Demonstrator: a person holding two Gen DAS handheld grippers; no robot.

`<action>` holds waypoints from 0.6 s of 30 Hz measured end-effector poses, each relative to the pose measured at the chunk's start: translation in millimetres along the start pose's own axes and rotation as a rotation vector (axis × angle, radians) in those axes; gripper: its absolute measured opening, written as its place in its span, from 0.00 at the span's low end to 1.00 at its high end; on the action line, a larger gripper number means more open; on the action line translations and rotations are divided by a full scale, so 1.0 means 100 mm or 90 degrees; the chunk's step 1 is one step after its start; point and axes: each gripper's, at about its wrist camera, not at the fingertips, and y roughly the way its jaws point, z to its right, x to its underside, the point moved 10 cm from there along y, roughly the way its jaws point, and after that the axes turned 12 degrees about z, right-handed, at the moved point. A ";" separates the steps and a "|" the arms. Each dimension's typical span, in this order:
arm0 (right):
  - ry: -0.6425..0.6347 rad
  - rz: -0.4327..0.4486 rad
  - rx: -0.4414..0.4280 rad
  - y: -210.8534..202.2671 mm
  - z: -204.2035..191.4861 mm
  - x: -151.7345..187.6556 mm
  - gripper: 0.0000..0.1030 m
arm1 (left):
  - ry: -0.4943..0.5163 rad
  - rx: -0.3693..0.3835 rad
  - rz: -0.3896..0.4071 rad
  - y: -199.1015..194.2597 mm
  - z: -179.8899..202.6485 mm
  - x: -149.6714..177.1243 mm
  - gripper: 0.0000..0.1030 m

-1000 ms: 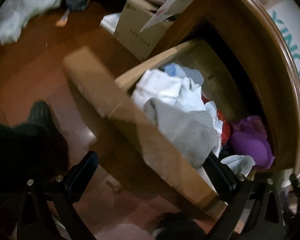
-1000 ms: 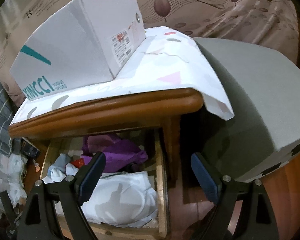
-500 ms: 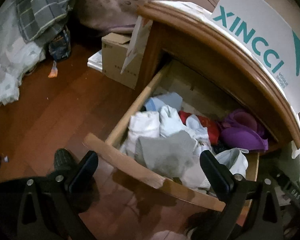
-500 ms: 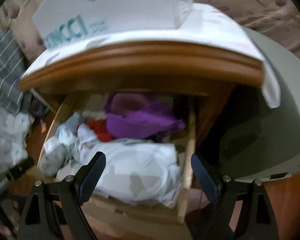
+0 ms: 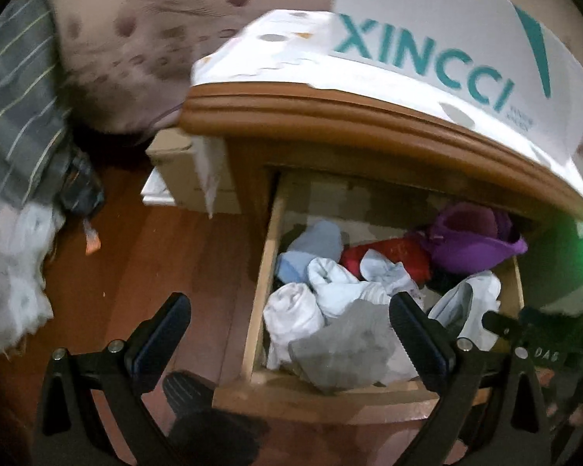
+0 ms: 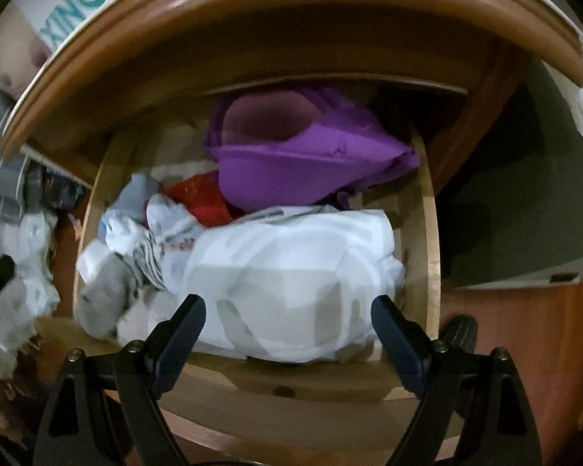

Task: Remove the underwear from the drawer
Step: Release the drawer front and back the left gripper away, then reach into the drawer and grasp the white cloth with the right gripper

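My right gripper (image 6: 287, 326) spread wide, empty, hovering over front of open drawer (image 6: 429, 233), white bundle (image 6: 291, 283) between its 2 fingers. My left gripper (image 5: 289, 330) also wide, empty, straddling drawer's left wall. Drawer back hidden under nightstand top (image 6: 252, 19). Underwear jumbled, no clear long axis: purple piece (image 6: 303, 159) at rear right, cup opening up; red piece (image 6: 202, 198) half buried; grey piece (image 5: 346, 345) at front left. Left edge blurred.

Pretty sure we're in someone's bedroom: a wooden nightstand (image 5: 369, 124) with its drawer (image 5: 322, 392) open and crammed with underwear (image 6: 307, 163) and socks (image 5: 342, 349), a shoebox (image 5: 447, 27) on top, patterned bedding (image 5: 144, 39) far left, wood floor (image 5: 144, 264).
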 end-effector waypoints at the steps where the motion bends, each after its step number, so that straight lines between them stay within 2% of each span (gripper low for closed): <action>1: 0.004 -0.005 0.010 0.00 -0.02 -0.01 0.87 | 0.003 0.010 -0.003 0.03 0.02 0.01 0.99; 4: 0.007 -0.026 0.022 0.05 -0.09 0.01 0.86 | 0.004 0.059 -0.035 0.12 0.10 0.13 0.99; 8: 0.025 -0.056 0.040 0.05 -0.16 0.00 0.87 | -0.002 0.052 -0.072 0.20 0.04 0.25 0.99; 10: 0.016 -0.059 0.079 0.10 -0.19 -0.02 0.87 | -0.020 0.058 -0.073 0.20 0.01 0.25 0.99; 14: 0.008 -0.082 0.115 0.25 -0.27 0.00 0.87 | -0.050 0.088 -0.075 0.17 0.03 0.21 0.99; 18: -0.006 -0.102 0.162 0.45 -0.25 0.03 0.87 | -0.066 0.084 -0.090 0.20 -0.01 0.23 0.99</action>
